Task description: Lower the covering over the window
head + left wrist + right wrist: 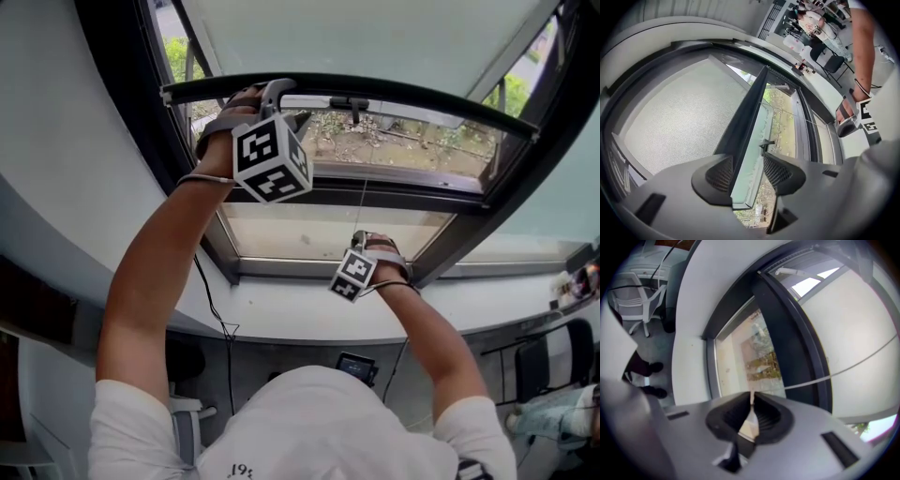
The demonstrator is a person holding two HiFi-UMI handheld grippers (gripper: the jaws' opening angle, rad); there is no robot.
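Office window [450, 202] w/ roller blind [375, 37] partly down; its bottom rail [422, 98] runs left-right across upper part of the glass. L gripper [747, 174] is up near rail's left end, jaws wide, straddling rail, not clamped. R gripper [751, 414] is lower, jaws pinched tight on pull cord [364, 202] hanging from mid-rail. Cord rises straight from R gripper, so next pull prob goes down toward sill [309, 314].

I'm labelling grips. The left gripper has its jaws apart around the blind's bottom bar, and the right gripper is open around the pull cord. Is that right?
Not quite. The right gripper is not open: the right gripper view shows its jaws shut on the pull cord. The rest stands: the left gripper has its jaws apart around the blind's bottom bar.
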